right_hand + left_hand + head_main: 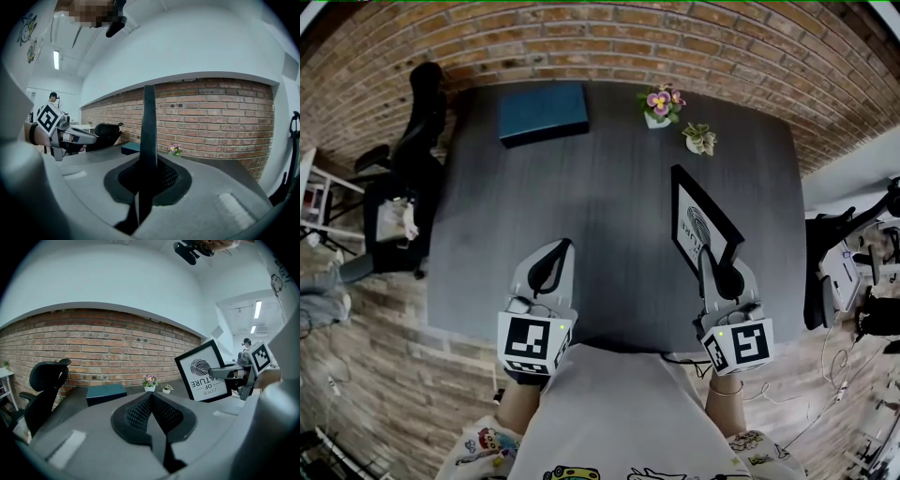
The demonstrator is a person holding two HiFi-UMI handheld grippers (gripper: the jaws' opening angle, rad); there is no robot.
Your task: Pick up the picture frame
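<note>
The picture frame [698, 225] is black-edged with a white print of a leaf and lettering. It stands upright over the right front part of the dark table [609, 216]. My right gripper [711, 257] is shut on its near lower edge. In the right gripper view the frame [149, 126] shows edge-on as a dark strip rising between the closed jaws of the right gripper [146, 174]. In the left gripper view the frame [202, 371] faces the camera. My left gripper [555, 253] hovers at the table's front, shut with nothing in it; its jaws [151, 400] meet.
A dark blue box [542, 112] lies at the table's back left. A potted purple flower [659, 105] and a small succulent [700, 139] stand at the back right. Black office chairs stand at the left [408, 159] and right [844, 262]. A brick wall runs behind.
</note>
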